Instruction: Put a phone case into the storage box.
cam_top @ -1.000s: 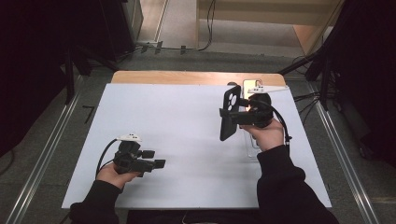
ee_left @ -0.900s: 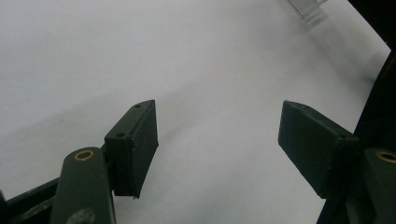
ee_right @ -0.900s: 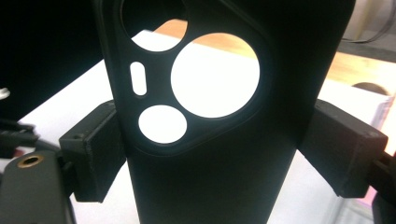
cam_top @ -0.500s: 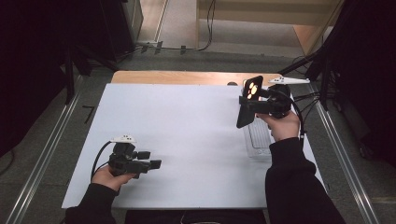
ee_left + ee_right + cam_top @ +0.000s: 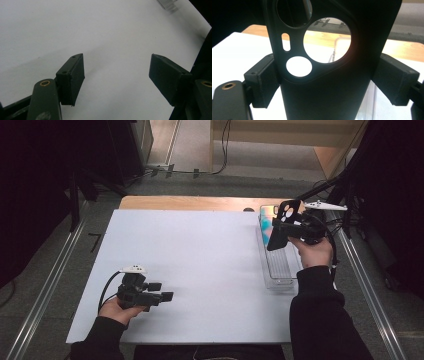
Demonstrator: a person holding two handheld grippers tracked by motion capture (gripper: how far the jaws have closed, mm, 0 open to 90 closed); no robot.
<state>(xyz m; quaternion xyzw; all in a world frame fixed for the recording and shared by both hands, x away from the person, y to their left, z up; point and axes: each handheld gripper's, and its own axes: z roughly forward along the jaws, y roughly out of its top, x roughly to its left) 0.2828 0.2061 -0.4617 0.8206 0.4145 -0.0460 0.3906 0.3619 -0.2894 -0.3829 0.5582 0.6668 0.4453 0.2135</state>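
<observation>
Your right gripper (image 5: 278, 231) has a black phone case (image 5: 281, 224) clamped across its width, one pad on each long edge. In the right gripper view the case (image 5: 329, 82) stands between the jaws with its camera cut-outs at the far end, so its long axis runs straight out along the jaws, away from your hand. From the high view the case stands tilted, cut-out end up, lower end down.

Directly beyond and below the jaws lies the clear plastic tray (image 5: 276, 270), long and narrow, near the right edge of the white table sheet (image 5: 200, 255). A phone with a pale, colourful back (image 5: 266, 220) appears to lie in the tray's far end, just behind the held case; whether case and phone touch, you cannot tell from here.

Your left gripper (image 5: 161, 291) rests low on the sheet, well apart from the tray. Its jaws stand wide open with nothing between the pads (image 5: 72, 77).

Judgement: the relation that matters is case to phone. The right hand is far nearer. The case's long axis already lies roughly along the tray's length, so the fit likely calls for lowering and flattening it, not turning it.
</observation>
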